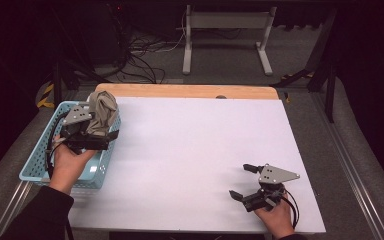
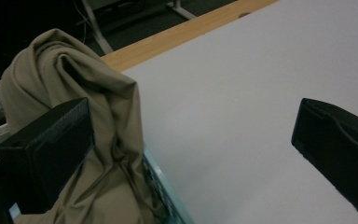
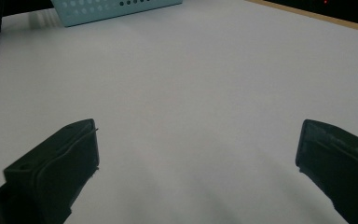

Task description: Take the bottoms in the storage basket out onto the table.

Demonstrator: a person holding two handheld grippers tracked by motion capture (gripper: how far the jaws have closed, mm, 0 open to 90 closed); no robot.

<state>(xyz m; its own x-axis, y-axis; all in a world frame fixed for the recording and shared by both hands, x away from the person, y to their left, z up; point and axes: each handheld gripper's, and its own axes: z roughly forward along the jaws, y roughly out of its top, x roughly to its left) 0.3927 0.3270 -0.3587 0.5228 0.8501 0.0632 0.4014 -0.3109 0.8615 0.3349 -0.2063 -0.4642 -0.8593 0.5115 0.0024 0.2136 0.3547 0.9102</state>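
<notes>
Over at the table's left edge, the left gripper (image 1: 96,131) hangs by the light blue basket (image 1: 41,167), jaws spread wide, beige cloth (image 2: 88,140) bunched against one jaw and draped over the basket rim, probably between grips. Right gripper (image 1: 245,181) rests gaping on the white tabletop (image 1: 190,150), well apart, likely waiting its turn.

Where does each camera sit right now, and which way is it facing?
High view: above the person's side, looking forward and down on the white table; both hands and both hand-held grippers show, left hand-held gripper, right hand-held gripper.
Left gripper view: rides the left one, looking across the beige cloth and blue basket rim; two black jaws apart.
Right gripper view: rides the right one, low over the table towards the basket; jaws apart.
Shared: all show table and basket.
</notes>
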